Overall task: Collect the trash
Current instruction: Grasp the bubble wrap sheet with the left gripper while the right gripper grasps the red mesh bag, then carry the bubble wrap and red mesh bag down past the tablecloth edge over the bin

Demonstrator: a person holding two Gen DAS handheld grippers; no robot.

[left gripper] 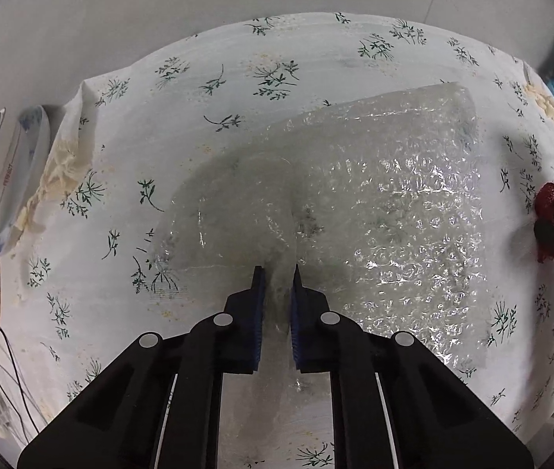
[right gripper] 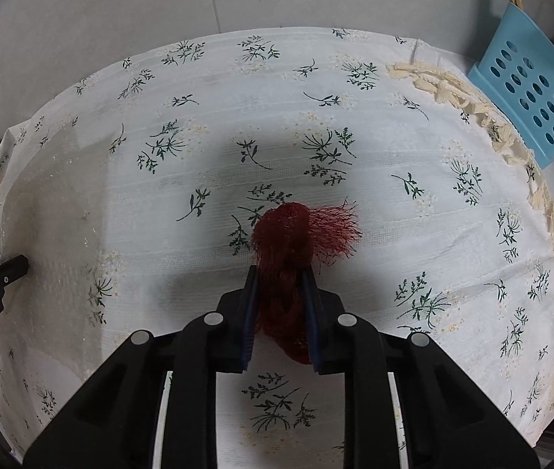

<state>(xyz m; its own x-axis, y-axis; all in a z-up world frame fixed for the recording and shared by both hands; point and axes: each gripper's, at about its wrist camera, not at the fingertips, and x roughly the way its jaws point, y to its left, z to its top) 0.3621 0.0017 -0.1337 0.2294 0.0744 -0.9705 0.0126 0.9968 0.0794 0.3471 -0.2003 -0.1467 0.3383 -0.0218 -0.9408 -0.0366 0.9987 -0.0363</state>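
Left wrist view first: the left gripper (left gripper: 278,273) has its two fingers pinched on a raised fold of the bubble wrap (left gripper: 386,211), the blue pads close together with a ridge of clear film squeezed between them. Most of the sheet spreads ahead and to the right of the fingertips, lying on the flowered tablecloth (left gripper: 128,164). It's glossy, dimpled with small bubbles, see-through enough that the leaf print shows beneath. My read: lift slowly and straight up, because the film is slippery and the pinch holds only a thin ridge; a jerk could let it slide out. Far off to the right of these fingers, a red bundle sits in the other tool's tip.

Right wrist view now: the right gripper (right gripper: 280,271) is clamped on the red mesh netting (right gripper: 296,242), a bunched wad wedged between the pads and running back down the gap, with frayed strands fanning out ahead and to the right of the fingertips. Good firm bite. I'd keep the squeeze steady, since the loose threads could snag the cloth. A blue perforated basket (right gripper: 531,97) stands well ahead and to the right, at the table's edge.
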